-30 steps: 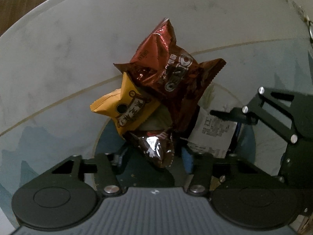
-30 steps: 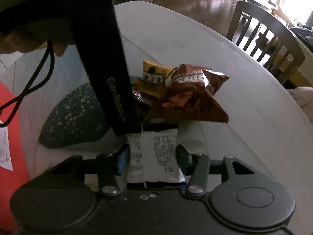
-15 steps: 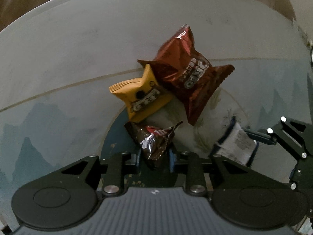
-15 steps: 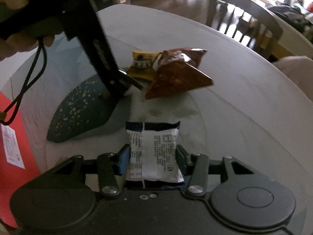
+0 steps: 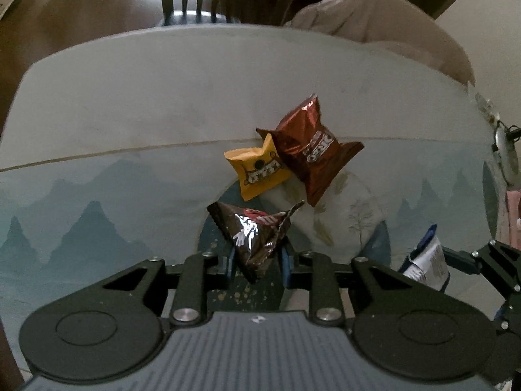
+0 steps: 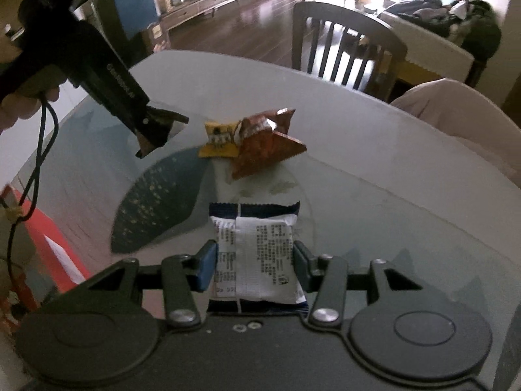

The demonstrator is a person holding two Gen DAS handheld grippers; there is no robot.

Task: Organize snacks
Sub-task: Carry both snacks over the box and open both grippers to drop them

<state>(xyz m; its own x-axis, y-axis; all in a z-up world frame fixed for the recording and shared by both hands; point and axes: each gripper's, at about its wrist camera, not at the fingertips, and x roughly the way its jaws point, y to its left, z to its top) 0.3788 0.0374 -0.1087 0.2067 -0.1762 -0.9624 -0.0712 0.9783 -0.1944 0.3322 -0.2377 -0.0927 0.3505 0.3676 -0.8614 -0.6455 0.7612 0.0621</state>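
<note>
My left gripper [image 5: 257, 262] is shut on a dark brown candy packet [image 5: 255, 233] and holds it clear of the table. On the mat beyond it lie a yellow snack packet [image 5: 260, 171] and a red-brown foil bag [image 5: 312, 151], overlapping each other. My right gripper [image 6: 255, 265] is shut on a white printed packet [image 6: 257, 254] with dark blue ends, also lifted. That white packet [image 5: 426, 262] shows at the right edge of the left wrist view. From the right wrist, the left gripper [image 6: 159, 128] hangs at upper left, above the yellow packet [image 6: 218, 138] and the foil bag [image 6: 263, 145].
A round white table [image 5: 162, 91] carries a mat printed with blue mountains [image 5: 81, 215]. A red box [image 6: 49, 238] sits at the table's left edge. Dark wooden chairs [image 6: 342, 45] and a pale draped seat [image 5: 374, 22] stand beyond the far rim.
The left jaws closed on the dark brown packet. Both grippers then rose and pulled back from the pile with their packets. The yellow and red-brown packets stayed on the mat.
</note>
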